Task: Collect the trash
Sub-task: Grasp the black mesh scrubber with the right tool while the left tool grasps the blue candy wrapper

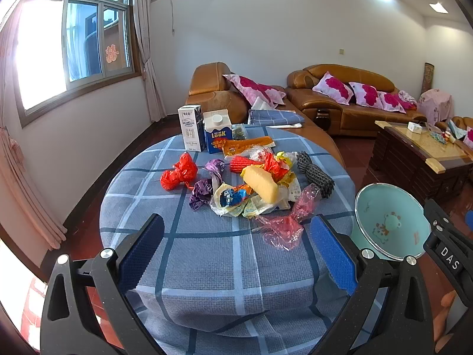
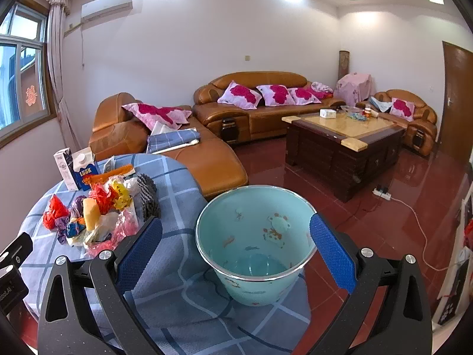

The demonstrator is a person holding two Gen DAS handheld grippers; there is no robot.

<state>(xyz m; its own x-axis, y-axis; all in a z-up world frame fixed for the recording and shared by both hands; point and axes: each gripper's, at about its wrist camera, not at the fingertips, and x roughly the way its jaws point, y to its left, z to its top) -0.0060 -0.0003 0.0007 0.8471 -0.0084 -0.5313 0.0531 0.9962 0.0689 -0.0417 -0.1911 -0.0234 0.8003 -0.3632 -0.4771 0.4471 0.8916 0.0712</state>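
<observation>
A: How are the tongs set?

B: The left tongs (image 1: 236,248) are spread wide with nothing between them, and the same is seen of the right tongs (image 2: 236,245).

A: Where is the trash found from them?

B: Ahead of the left tongs, on the bench (image 1: 207,266), a heap of wrappers (image 1: 251,186) is spread; nearest is a pink plastic bag (image 1: 283,224), just ahead and to the right, its long axis running away and rightward. From the right tongs the heap is seen ahead and far left, so the left tongs are judged the nearer. The bin (image 2: 254,242) is framed straight ahead of the right tongs, at the bench edge.

A: What can be counted?

B: One bin, two cartons (image 1: 204,131) standing behind the heap, one yellow foam piece (image 1: 261,183), one black foam net (image 1: 314,170), one red bag (image 1: 179,176). The remaining wrappers overlap too much to be counted.
</observation>
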